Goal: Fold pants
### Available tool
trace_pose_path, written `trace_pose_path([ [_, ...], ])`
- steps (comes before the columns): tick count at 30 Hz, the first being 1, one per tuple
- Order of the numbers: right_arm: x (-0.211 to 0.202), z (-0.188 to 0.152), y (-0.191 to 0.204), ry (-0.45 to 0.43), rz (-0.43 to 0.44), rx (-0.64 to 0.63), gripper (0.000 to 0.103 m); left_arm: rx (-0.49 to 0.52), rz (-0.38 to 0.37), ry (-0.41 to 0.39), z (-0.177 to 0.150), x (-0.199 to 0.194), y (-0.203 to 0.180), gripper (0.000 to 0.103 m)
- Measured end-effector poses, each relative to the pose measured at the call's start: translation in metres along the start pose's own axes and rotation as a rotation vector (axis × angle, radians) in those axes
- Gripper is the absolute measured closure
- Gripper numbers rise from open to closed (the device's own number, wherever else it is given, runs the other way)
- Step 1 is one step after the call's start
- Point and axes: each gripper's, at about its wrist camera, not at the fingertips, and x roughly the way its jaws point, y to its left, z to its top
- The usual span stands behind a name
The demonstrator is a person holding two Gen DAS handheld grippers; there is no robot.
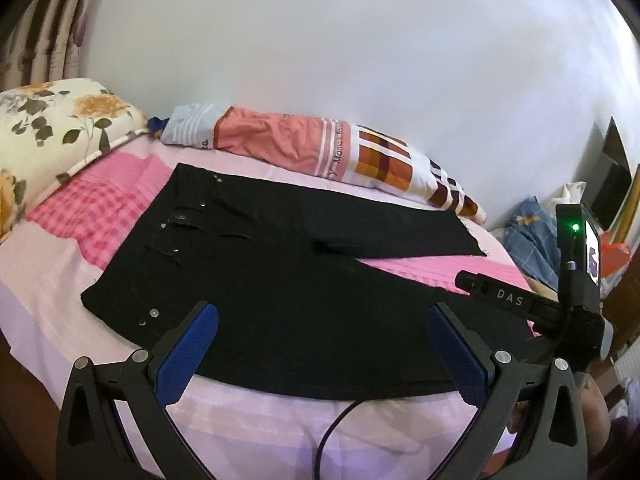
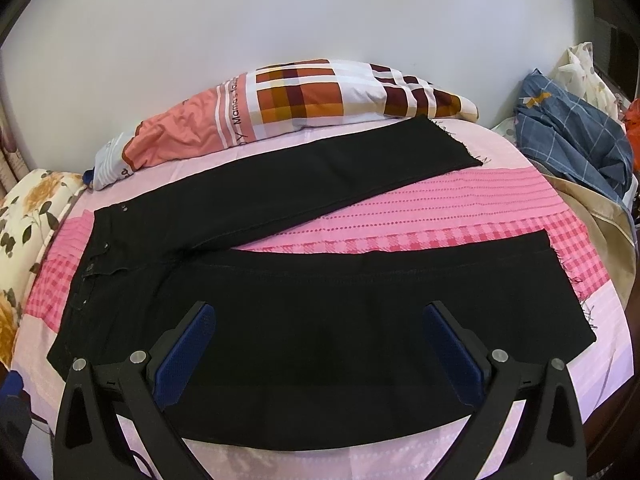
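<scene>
Blue pads [image 1: 188, 356] of my left gripper [image 1: 322, 354] sat lowest in the left wrist view, jaws spread wide, nothing between them. Same on my right gripper [image 2: 318, 350]: jaws released, wide apart, empty, pads [image 2: 450, 354] hanging over the near pant leg.

Black pants [image 2: 320, 320] lay flat on the pink bedsheet [image 2: 400, 216], filling the middle of both frames. Waistband with metal rivets was at the left of the frame in the right wrist view, legs spread in a V toward the right, frayed hems at right edge. Pink checked sheet showed between the two legs. In the left wrist view the pants [image 1: 280, 280] ran from waistband at center left to one leg ending at center right.

Black cable [image 1: 332, 428] curved across the sheet at bottom center of the left view, just below the pants' near edge. Other gripper's body with a green light [image 1: 575, 227] showed at right edge of that view.

Floral pillow [image 1: 52, 132] was at upper left. Plaid and salmon pillow [image 2: 288, 100] lay along the white wall [image 2: 280, 12], just beyond the far leg. Blue checked cloth [image 2: 572, 136] was piled at upper right, off the sheet.
</scene>
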Motion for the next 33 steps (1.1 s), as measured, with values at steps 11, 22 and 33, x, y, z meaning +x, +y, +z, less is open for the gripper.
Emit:
trace_pose_path([
  [11,0.002,0.003,-0.001,0.011,-0.004,0.002,0.0,0.073,-0.322,0.009,0.006,0.002,-0.017,0.0],
  [22,0.019,0.01,-0.003,0.046,-0.018,0.003,0.0,0.079,-0.048,0.023,0.047,0.037,0.024,0.0],
  [33,0.045,0.01,0.001,0.11,-0.04,-0.005,0.0,0.132,0.162,0.174,0.155,0.146,0.179,0.0],
])
